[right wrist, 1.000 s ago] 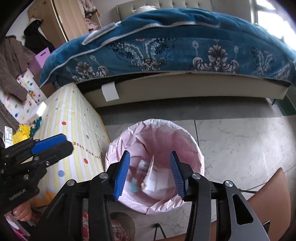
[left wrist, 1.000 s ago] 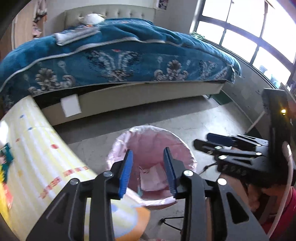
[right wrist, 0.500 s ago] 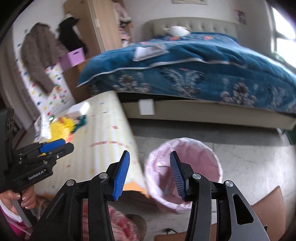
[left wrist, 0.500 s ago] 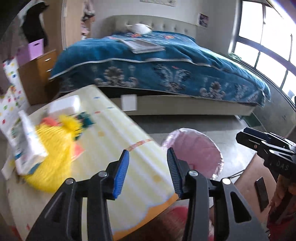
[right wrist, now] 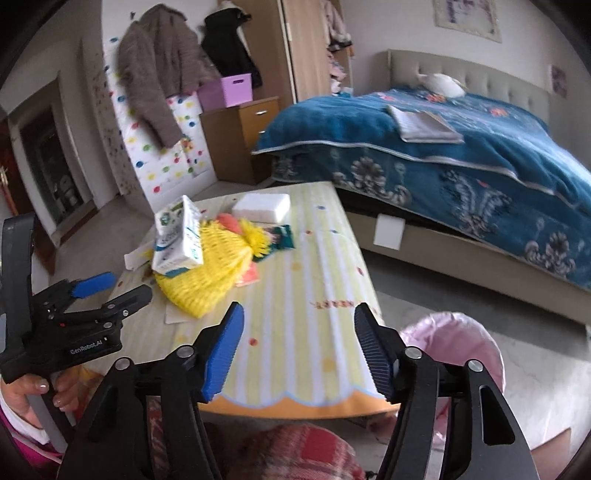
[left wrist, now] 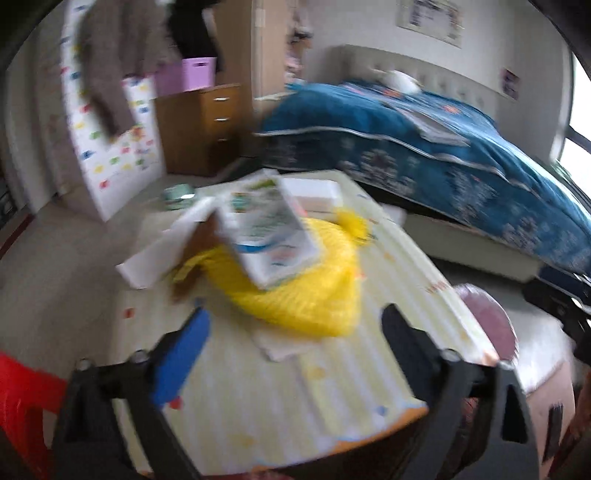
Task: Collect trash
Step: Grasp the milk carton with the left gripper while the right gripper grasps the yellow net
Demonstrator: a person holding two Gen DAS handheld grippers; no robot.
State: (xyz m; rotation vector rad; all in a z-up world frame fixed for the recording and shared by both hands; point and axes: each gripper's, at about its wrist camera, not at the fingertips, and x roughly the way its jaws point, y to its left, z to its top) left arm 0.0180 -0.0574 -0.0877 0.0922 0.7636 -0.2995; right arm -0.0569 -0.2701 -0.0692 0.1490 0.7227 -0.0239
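- The trash pile, a milk carton (right wrist: 180,236) lying on yellow foam netting (right wrist: 214,275), sits left of centre on the striped table (right wrist: 314,288); the pink-lined bin (right wrist: 458,347) waits lower right.
- Your right gripper (right wrist: 299,350) and left gripper (right wrist: 122,286) are both spread and empty; you're between pickups, so reach for the carton next.

A bed (right wrist: 461,155) with a blue floral blanket (right wrist: 480,166) and a padded beige headboard (right wrist: 480,77) stands against the pale far wall (right wrist: 388,26), daylight entering from the right edge. Left of it are a wooden nightstand (right wrist: 251,136) carrying a purple box (right wrist: 231,90), a tall wooden wardrobe (right wrist: 306,48), and a white dotted panel (right wrist: 166,147) draped with a brown coat (right wrist: 159,70). A worktop (right wrist: 306,295) in a yellow-striped cloth stands on the pale tiled floor (right wrist: 535,362), and a dark doorway (right wrist: 40,155) opens at far left.
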